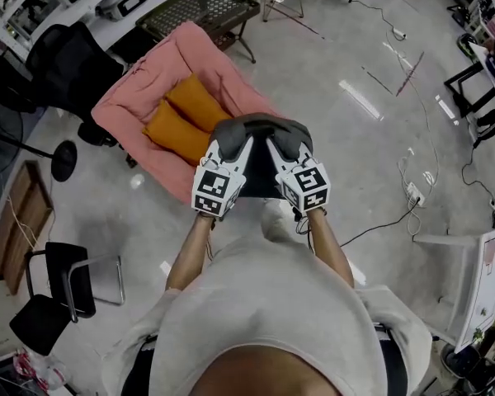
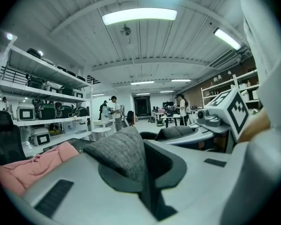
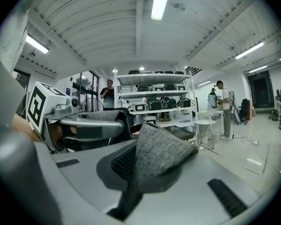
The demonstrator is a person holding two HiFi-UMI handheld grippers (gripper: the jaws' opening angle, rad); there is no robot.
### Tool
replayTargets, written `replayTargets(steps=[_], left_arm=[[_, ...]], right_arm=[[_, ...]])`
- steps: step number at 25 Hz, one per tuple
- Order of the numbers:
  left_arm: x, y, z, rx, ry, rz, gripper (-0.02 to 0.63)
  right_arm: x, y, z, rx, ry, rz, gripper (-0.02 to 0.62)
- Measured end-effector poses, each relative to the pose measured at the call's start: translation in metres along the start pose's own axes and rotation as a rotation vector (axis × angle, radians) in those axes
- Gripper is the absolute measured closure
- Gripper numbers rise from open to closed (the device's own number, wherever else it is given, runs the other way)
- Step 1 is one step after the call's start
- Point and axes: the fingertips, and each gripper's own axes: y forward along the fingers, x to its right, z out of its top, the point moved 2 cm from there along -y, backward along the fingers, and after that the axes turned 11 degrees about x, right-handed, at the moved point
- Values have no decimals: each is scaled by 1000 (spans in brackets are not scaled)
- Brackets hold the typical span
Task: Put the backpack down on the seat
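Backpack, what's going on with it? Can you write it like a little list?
thing: grey fabric backpack
left gripper: shut on the backpack's top fabric
right gripper: shut on that fabric too
seat: pink padded seat, just beyond the backpack in the head view
on the seat: two orange cushions
backpack set down: not yet

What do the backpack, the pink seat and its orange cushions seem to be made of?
The backpack: grey heathered woven textile, matte; its flecked weave shows up close. The seat: soft padded pink cloth, going by puffy folds and wrinkles; fibre unclear. The cushions: smooth matte orange fabric, plump, probably stuffed.
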Motion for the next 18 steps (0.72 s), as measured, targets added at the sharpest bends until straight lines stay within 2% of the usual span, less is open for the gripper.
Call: replayTargets(steps=[11,18], left_arm=[[-80,129,11,-14,-14,92,580],[-123,169,2,-40,-15,190,580]], right_arm=[[121,104,32,14,-4,98,597],[159,162,31,5,-5,204,597]])
